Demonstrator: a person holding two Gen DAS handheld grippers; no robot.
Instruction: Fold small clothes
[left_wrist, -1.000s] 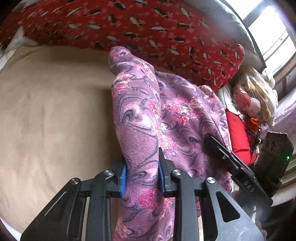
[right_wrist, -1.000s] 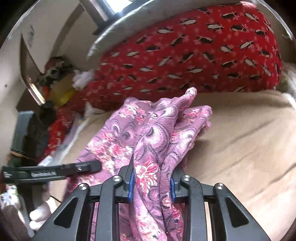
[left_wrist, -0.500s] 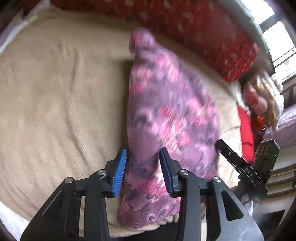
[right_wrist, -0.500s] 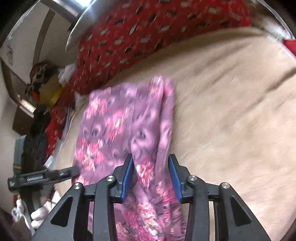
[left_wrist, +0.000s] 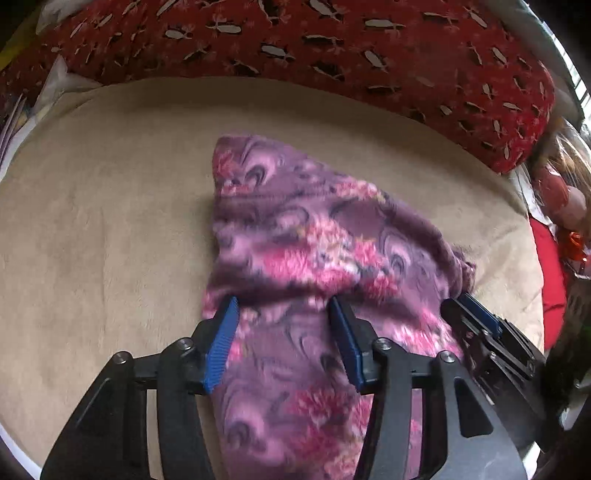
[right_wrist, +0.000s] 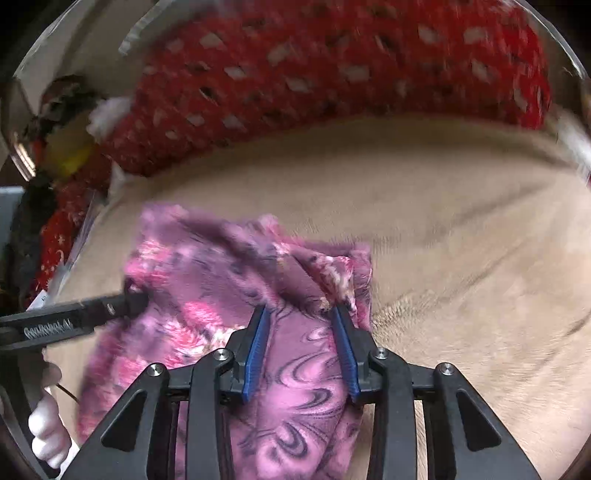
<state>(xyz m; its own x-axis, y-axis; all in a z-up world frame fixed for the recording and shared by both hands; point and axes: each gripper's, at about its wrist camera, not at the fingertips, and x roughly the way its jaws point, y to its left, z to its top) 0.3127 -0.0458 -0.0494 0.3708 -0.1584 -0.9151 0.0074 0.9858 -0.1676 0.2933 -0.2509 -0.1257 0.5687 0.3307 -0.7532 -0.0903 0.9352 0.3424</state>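
Observation:
A purple fleece garment with pink flowers (left_wrist: 314, 229) lies folded on the beige bed cover (left_wrist: 110, 203). My left gripper (left_wrist: 283, 302) points down over its near edge. Its jaws are opening, and the cloth lies loosely between the blue pads (left_wrist: 221, 343). My right gripper (right_wrist: 300, 310) stands over the garment (right_wrist: 207, 280) at its other near corner. Its jaws are closing, with smooth cloth between them and no pinch that shows. Each gripper also shows in the other's view: the right gripper (left_wrist: 476, 317) and the left gripper's fingers (right_wrist: 122, 306).
A long red patterned pillow (left_wrist: 332, 44) runs along the far side of the bed. A doll (left_wrist: 565, 192) and red cloth lie off the bed's end. A white-gloved hand (right_wrist: 48, 424) holds the left gripper. Bare beige cover (right_wrist: 443, 221) spreads beside the garment.
The garment hung bunched in both shut grippers; it now lies on the bed. Both grippers came down with it and their jaws have widened.

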